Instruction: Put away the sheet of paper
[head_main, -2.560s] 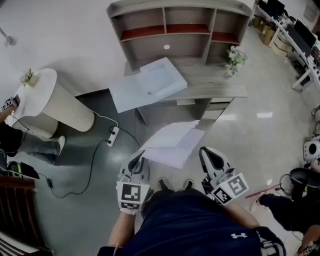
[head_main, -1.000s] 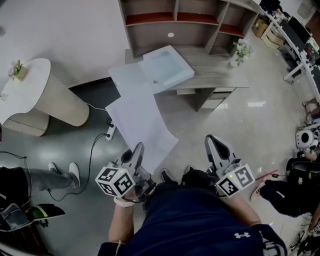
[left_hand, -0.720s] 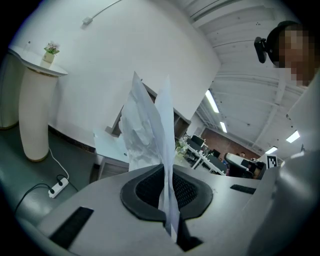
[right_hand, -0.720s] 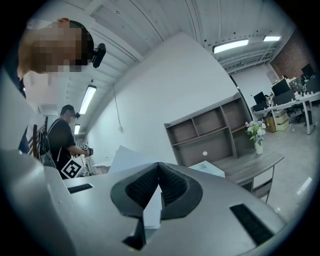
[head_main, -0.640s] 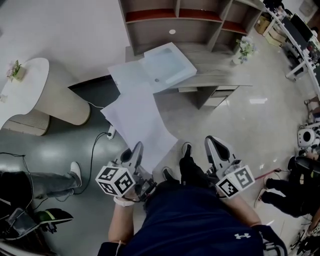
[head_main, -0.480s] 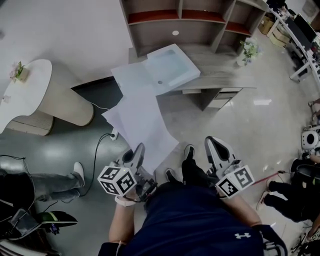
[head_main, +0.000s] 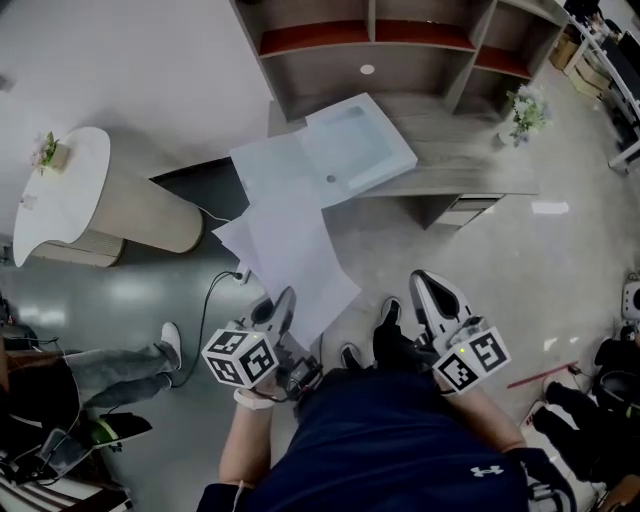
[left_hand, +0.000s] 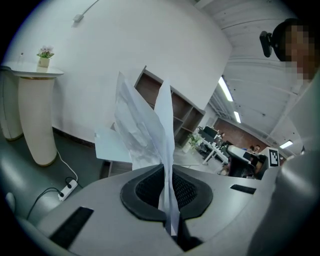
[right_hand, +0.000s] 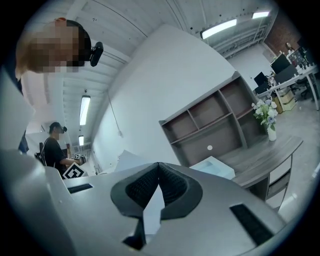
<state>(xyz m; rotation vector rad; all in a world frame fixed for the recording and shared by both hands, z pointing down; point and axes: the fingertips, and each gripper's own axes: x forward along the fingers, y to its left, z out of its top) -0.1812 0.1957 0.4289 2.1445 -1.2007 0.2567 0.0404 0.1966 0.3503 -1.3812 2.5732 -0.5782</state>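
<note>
The white sheet of paper (head_main: 292, 250) stands up from my left gripper (head_main: 282, 302), which is shut on its lower edge. In the left gripper view the paper (left_hand: 150, 125) rises bent and creased out of the closed pads, and the left gripper (left_hand: 167, 172) pinches it thin. My right gripper (head_main: 428, 288) is to the right at the same height, shut and empty. The right gripper view has its jaws (right_hand: 159, 167) meeting at the tip with nothing held. A pale blue open box (head_main: 360, 145) with its flat lid (head_main: 272, 170) lies on the desk ahead.
The grey desk (head_main: 470, 165) backs onto a shelf unit (head_main: 400, 40) and carries a flower vase (head_main: 525, 110). A white pedestal table (head_main: 70, 195) stands to the left, with a power strip (head_main: 240, 275) on the floor. Another person's legs (head_main: 110, 360) are at far left.
Both grippers and the person have moved toward the desk, with a foot stepping forward. The sheet, earlier drooping between both grippers, now stands from the left gripper alone.
</note>
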